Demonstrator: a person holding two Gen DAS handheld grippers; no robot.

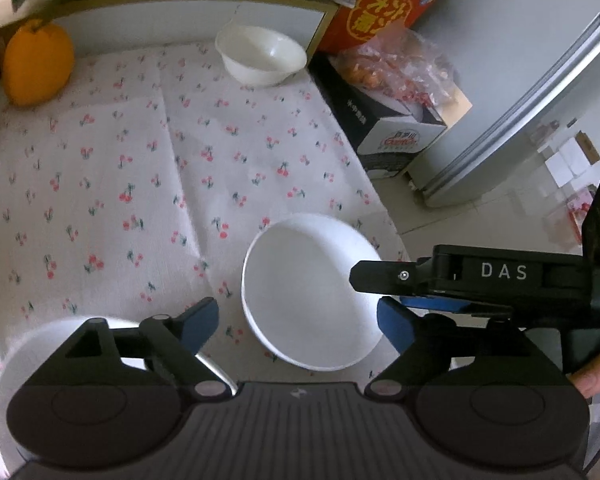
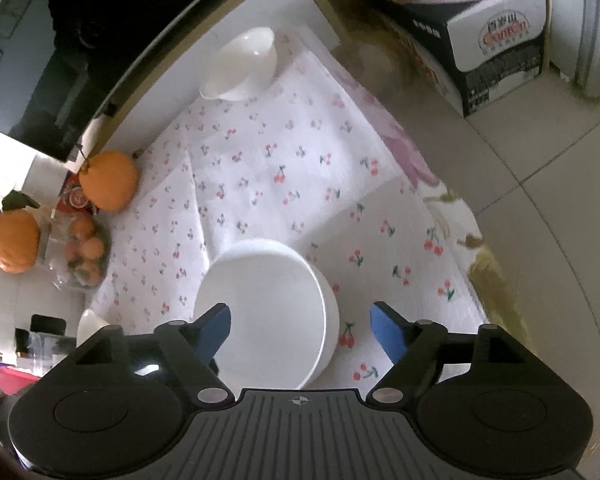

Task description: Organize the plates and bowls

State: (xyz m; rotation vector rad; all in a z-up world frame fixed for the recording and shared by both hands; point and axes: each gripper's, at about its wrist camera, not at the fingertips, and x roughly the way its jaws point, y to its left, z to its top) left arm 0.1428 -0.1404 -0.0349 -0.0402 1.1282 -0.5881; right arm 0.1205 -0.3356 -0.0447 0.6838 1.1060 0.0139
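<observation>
Both claws hang wide and empty over the cherry-print cloth [image 2: 300, 168]. The big white bowl [image 2: 266, 312] sits right under the right gripper [image 2: 300, 330], just left of its centreline, with one blue pad over the rim. The left gripper [image 1: 296, 326] sees it ahead too. The small bowl [image 1: 260, 56] waits well apart at the far edge, so the right hand looks nearer.

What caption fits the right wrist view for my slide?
Open right gripper above a wide white bowl on the cherry-print tablecloth, small white bowl beyond.
</observation>
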